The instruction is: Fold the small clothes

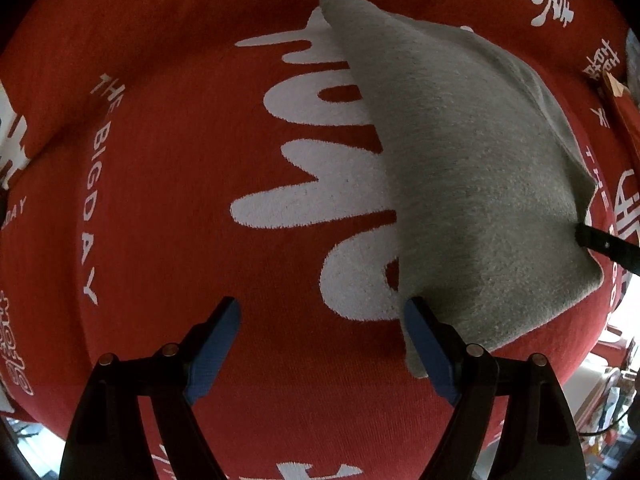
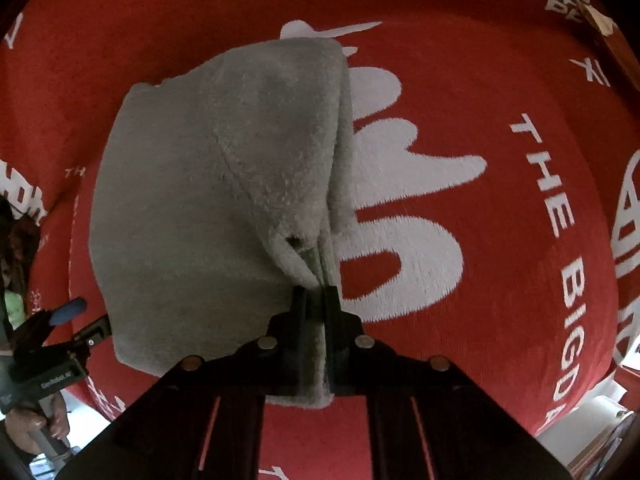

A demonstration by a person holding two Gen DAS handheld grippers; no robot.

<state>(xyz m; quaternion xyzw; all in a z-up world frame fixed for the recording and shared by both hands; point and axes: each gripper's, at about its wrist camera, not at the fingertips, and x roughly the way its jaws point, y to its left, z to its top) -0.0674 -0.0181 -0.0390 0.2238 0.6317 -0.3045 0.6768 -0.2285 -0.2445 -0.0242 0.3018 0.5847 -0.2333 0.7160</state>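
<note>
A small grey fleecy garment lies partly lifted on a red cover with white lettering. My left gripper points down over the cover, open, with only red cover between its blue pads. Its right finger stands against the garment's near corner. My right gripper is shut on a bunched edge of the grey garment, which rises in folds from the red cover. In the left wrist view the right gripper's black fingers show at the garment's right edge. The left gripper appears at the garment's left side.
A person's hand holds the left gripper's handle. A wooden piece lies at the cover's far right edge. The covered surface ends at the lower right, where pale clutter lies beyond and below.
</note>
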